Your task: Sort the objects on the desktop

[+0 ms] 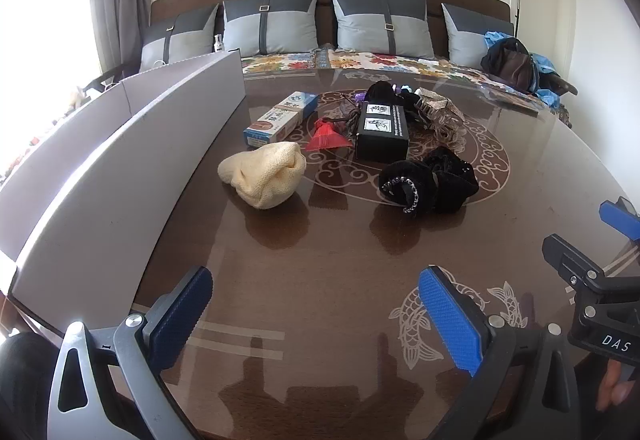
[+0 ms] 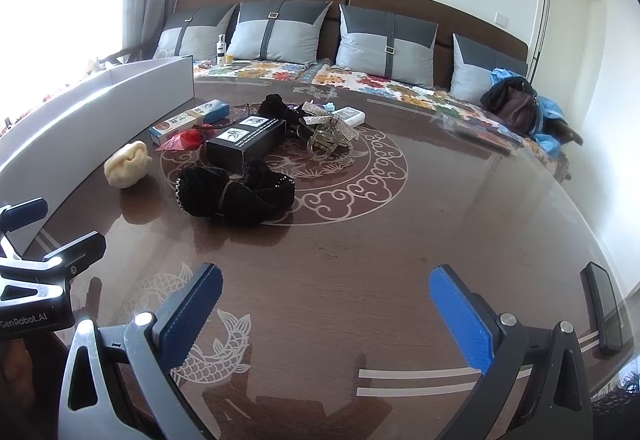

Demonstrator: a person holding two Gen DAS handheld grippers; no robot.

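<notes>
Holding both tools low over the near edge of the glossy brown table [image 1: 328,280], we keep each one spread wide with nothing between its blue pads. Our left gripper [image 1: 316,312] hangs above bare tabletop beside the inlaid fish, and our right gripper [image 2: 326,310] hangs above a similar bare stretch, tilted down toward the pile ahead. Neither touches any object. Ahead of us, near the middle of the table's round scroll pattern, the things to sort lie in a loose cluster. Closest to us sits a black velvet hair bow [image 1: 430,181] with a beaded trim along one edge, and to its left, apart from it, lies a cream knitted pouch [image 1: 264,173]. Behind the bow stands a black rectangular box [image 1: 382,133] with white picture labels on its top, and a small red piece [image 1: 328,137] lies just beside the box on its left. Further left a blue and white carton [image 1: 280,117] rests at an angle, near the white cardboard wall [image 1: 132,159] that curves along the table's left side. Behind the black box we see a glittery silver bow on a clear hair claw [image 2: 330,133], another black fabric item [image 2: 276,105] and a white remote-like object [image 2: 350,115], all crowded together. A dark phone [image 2: 604,310] lies alone at the table's right edge, well apart from the cluster.
</notes>
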